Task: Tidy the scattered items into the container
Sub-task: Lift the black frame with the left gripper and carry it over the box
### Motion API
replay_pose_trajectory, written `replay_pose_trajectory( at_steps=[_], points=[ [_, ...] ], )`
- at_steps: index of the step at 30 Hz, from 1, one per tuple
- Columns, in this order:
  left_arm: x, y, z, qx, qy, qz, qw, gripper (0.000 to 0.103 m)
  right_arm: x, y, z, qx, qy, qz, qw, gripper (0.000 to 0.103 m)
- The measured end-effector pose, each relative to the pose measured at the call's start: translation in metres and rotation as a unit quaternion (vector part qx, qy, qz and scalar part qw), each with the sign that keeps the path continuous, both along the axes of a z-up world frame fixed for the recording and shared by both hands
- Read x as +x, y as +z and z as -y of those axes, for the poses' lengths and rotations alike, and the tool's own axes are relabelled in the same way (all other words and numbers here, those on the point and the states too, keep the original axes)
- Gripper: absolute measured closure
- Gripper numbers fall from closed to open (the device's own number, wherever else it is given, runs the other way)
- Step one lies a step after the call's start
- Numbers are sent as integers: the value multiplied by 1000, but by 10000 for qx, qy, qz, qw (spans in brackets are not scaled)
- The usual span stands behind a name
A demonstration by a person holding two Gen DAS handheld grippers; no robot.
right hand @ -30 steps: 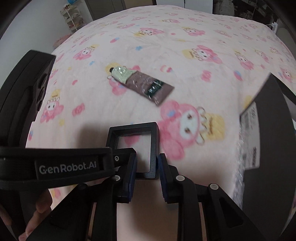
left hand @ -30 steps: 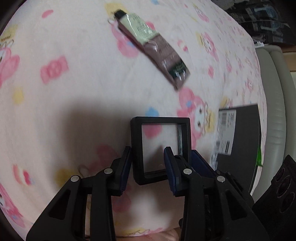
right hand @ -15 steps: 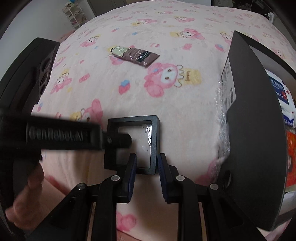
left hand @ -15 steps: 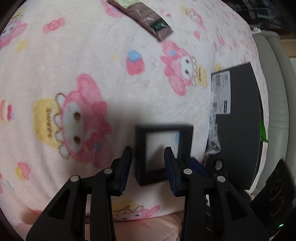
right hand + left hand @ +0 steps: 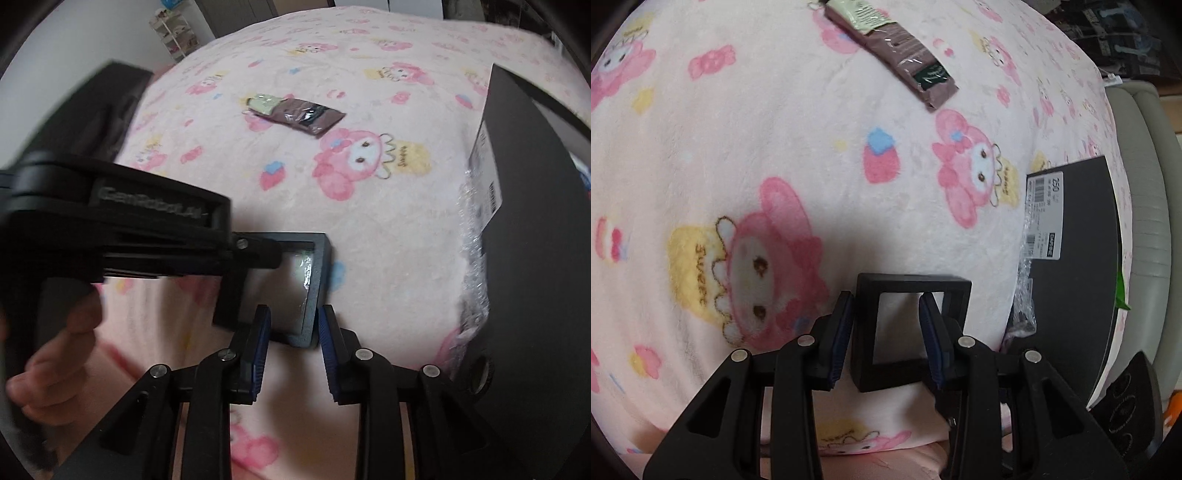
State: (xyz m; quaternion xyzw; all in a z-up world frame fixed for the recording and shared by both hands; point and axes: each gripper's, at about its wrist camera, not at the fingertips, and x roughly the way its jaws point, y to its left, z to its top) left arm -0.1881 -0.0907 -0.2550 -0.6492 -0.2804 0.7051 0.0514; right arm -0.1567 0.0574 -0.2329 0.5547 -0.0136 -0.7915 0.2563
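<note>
**Black frame gripped from both sides, beside the box**

Black frame [image 5: 912,288], count one: you held it tilted up off the pink blanket [image 5: 775,129], near the front edge. It was not in the container.

Left gripper [image 5: 886,306]: the jaws were narrow and clamped on the frame's left side. One pad sat outside the border and the other in front of the clear window.

Right gripper [image 5: 293,317]: the jaws were nearly together around the frame's lower right corner, with the pads against it as far as could be seen.

That made two grippers on one frame. In the right wrist view the left gripper came in from the left, and one hand [image 5: 55,354] was wrapped on its handle.

Container, count one: a black box [image 5: 1078,258] with a white barcode label stood on the blanket, just right of the frame. Crinkled clear wrap [image 5: 1025,295] lay against its near side.

Scattered items on the blanket, count one: a brown-and-green packet [image 5: 894,59] lay flat farther back, well apart from the frame and the box.
</note>
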Motion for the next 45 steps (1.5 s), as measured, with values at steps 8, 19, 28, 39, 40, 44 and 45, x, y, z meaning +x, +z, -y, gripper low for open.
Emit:
replay_pose_trajectory(
  at_steps=[8,19,28,39,40,44,45],
  points=[
    [19,11,8,-234,124,13,9996,67,7,5,-9,-51,-97,-12,9999,79],
    [19,21,-4,6,-65,-324,9995,64,-2,10,-7,-247,-164,-192,9994,77],
    [50,83,-11,576,-214,-1063,9924,64,19,71,-37,-344,-280,-612,9971,77],
    [28,153,-98,594,-858,-1718,9796,64,26,145,-114,-482,-542,-1398,9875,77],
    [23,152,-110,644,-944,-1711,9786,64,24,147,-125,-449,-616,-1425,9869,77],
    [4,137,-166,849,-1273,-1582,9755,64,14,139,-184,-404,-1134,-1308,9841,77],
    [0,131,-179,883,-1343,-1515,9753,64,12,134,-200,-442,-1299,-1233,9828,77]
  ],
)
